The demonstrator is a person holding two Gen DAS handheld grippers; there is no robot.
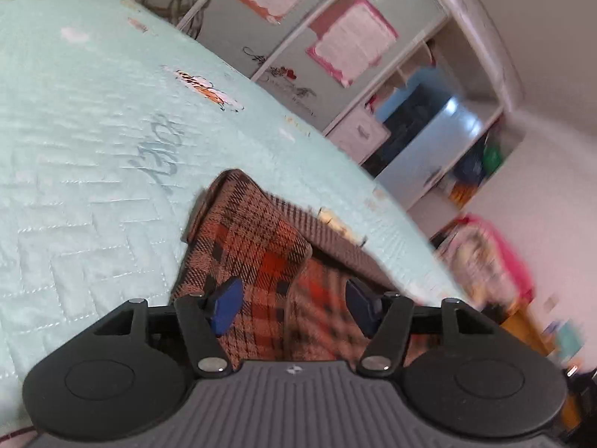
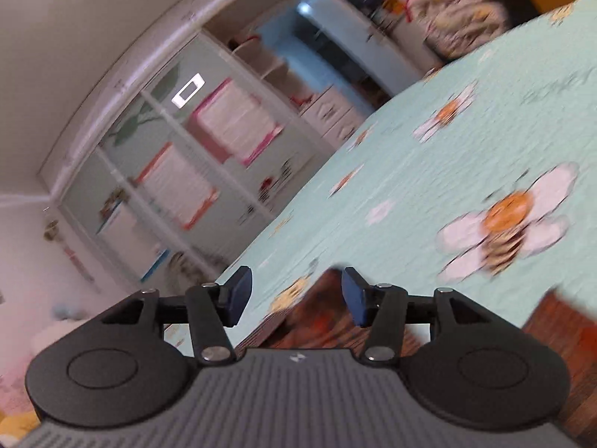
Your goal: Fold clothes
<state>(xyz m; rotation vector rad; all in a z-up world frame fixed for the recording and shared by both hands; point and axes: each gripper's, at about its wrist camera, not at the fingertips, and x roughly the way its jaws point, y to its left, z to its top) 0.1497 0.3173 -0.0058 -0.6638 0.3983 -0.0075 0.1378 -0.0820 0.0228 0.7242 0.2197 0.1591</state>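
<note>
Our left gripper [image 1: 293,306] hovers with fingers spread wide over the folded plaid garment [image 1: 253,246] on the mint bedspread [image 1: 93,149]. Our right gripper [image 2: 296,295] is equally spread, holding nothing, above the garment's blurred edge.

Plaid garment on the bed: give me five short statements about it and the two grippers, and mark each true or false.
1. The plaid garment lies on a pale green quilted bedspread. True.
2. The left gripper is clamped shut on the garment. False: its jaws stand apart, with the cloth between and below them.
3. The bedspread carries flower and bee pictures. True.
4. The right gripper is open. True.
5. The garment is plain blue. False: it is a brown, red and black check.
</note>
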